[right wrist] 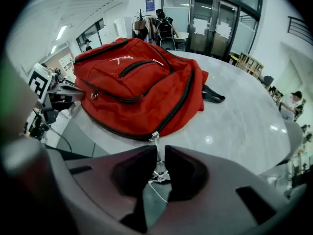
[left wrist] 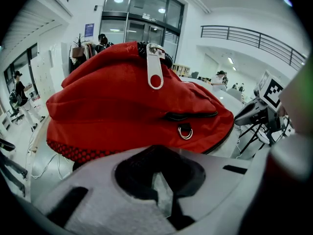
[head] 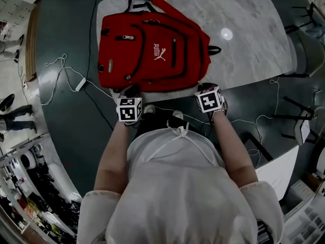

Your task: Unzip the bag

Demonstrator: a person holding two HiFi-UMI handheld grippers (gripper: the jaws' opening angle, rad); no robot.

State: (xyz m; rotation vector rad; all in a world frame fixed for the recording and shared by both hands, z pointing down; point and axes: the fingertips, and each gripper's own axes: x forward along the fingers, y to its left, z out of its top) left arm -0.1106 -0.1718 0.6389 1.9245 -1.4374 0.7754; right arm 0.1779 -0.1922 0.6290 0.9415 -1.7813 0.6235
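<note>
R gripper (right wrist: 156,152) has its jaws pinched nearly closed on a thin metal zip pull (right wrist: 155,140). That pull hangs from the slider at the near-right corner of the red bag (right wrist: 139,82). L gripper (left wrist: 159,153) has its jaw tips pressed together, right up against the bag's near-left corner. Can't tell whether any fabric is caught btwn them. Both grippers sit at the near edge of the pale marble desk (head: 244,29), well apart, w/ marker cubes facing up.

Bag lies flat on the desk's near-left part, front side up, white logo showing. Its near side reaches the desk's near edge. A black zip track runs along the bag's right side down to the slider & looks closed along that stretch.

From the L gripper's view a large silver pull (left wrist: 155,72) hangs over the bag's top ridge. A small D-ring (left wrist: 185,131) hangs lower, to the right.

A black strap (head: 213,50) sticks out on the bag's right side, flat on the desk. The carry handle (head: 138,3) is at the far end.

White cables (head: 63,72) trail over the dark floor (head: 66,116) left of the desk.
</note>
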